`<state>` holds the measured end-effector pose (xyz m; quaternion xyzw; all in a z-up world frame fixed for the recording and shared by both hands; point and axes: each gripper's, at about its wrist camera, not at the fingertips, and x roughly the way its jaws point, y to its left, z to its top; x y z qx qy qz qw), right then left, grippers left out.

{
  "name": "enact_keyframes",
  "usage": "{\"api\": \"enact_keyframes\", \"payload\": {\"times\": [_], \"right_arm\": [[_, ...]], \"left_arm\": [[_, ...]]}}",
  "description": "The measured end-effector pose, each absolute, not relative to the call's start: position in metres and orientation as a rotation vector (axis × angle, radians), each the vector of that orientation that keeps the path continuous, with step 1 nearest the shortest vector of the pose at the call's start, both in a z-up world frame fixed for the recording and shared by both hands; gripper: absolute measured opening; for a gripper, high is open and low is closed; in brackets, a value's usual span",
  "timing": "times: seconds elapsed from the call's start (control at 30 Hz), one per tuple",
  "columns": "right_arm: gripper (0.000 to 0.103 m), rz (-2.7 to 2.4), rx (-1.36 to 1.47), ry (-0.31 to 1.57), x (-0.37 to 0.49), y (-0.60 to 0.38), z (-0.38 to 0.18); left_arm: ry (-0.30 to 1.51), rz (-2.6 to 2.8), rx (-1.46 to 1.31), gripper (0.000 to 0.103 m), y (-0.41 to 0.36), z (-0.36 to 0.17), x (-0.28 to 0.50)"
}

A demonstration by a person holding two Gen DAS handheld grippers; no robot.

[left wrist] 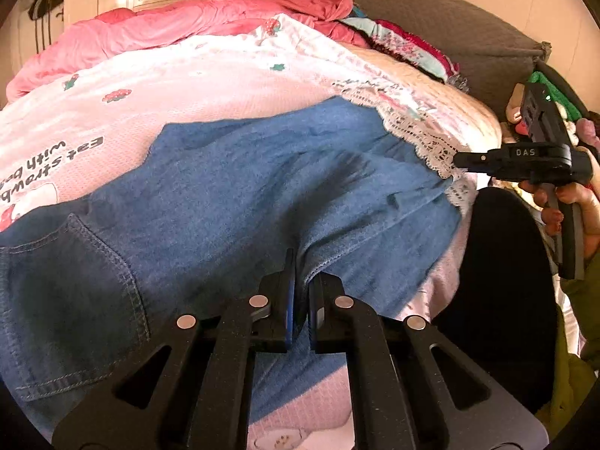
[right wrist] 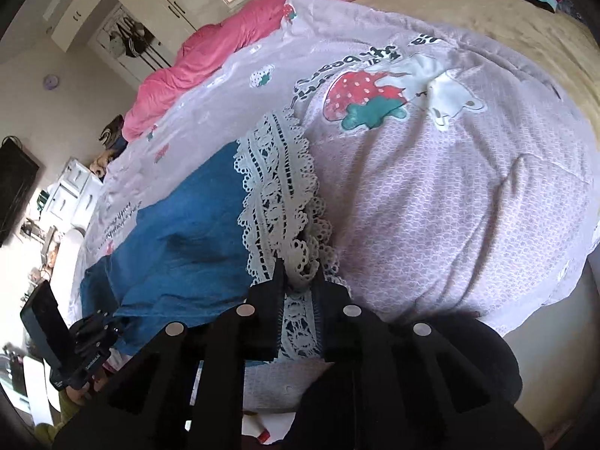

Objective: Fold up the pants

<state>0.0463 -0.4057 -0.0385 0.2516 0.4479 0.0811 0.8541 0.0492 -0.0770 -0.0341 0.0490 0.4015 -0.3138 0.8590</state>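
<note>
Blue denim pants (left wrist: 240,187) with a white lace hem (left wrist: 423,138) lie spread on a pink strawberry-print bedspread (left wrist: 168,86). A back pocket (left wrist: 75,292) shows at the lower left. My left gripper (left wrist: 302,273) is shut on a fold of the denim near its front edge. My right gripper (right wrist: 298,273) is shut on the lace hem (right wrist: 277,172); it also shows in the left wrist view (left wrist: 459,160) at the lace edge. The denim (right wrist: 180,232) lies left of the lace in the right wrist view, with the left gripper (right wrist: 112,332) at its lower left corner.
A pink quilt (left wrist: 150,33) and a pile of clothes (left wrist: 393,41) lie at the far side of the bed. A grey headboard (left wrist: 450,18) stands behind. A dark leg (left wrist: 498,281) is at the bed's near edge. White cupboards (right wrist: 75,187) stand beside the bed.
</note>
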Motion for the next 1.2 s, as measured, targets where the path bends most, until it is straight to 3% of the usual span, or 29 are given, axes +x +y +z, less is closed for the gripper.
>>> {"api": "enact_keyframes", "payload": {"times": [0.23, 0.53, 0.7, 0.77, 0.93, 1.07, 1.13, 1.2], "right_arm": [[0.012, 0.206, 0.457, 0.970, 0.022, -0.401, -0.026], [0.013, 0.141, 0.365, 1.041, 0.020, -0.390, -0.039], [0.027, 0.069, 0.263, 1.050, 0.022, -0.389, -0.036], [0.028, 0.034, 0.226, 1.009, 0.016, -0.394, -0.025], [0.039, 0.175, 0.111, 0.881, 0.003, -0.366, 0.004], [0.039, 0.353, -0.003, 0.893, 0.018, -0.312, -0.001], [0.039, 0.400, -0.046, 0.907, 0.027, -0.289, -0.006], [0.041, 0.446, -0.108, 0.934, 0.040, -0.264, -0.018]], "left_arm": [[0.818, -0.683, 0.097, 0.000, -0.062, -0.020, 0.024], [0.892, -0.685, 0.174, 0.003, -0.072, -0.046, 0.024], [0.916, -0.678, 0.191, 0.004, -0.072, -0.056, 0.025], [0.917, -0.681, 0.185, 0.005, -0.071, -0.054, 0.024], [0.912, -0.677, 0.146, 0.046, -0.058, -0.040, 0.014], [0.852, -0.580, 0.086, 0.053, -0.024, -0.012, 0.008], [0.819, -0.478, 0.051, 0.067, 0.004, 0.001, 0.007], [0.805, -0.347, 0.023, 0.073, 0.032, 0.008, 0.007]]}}
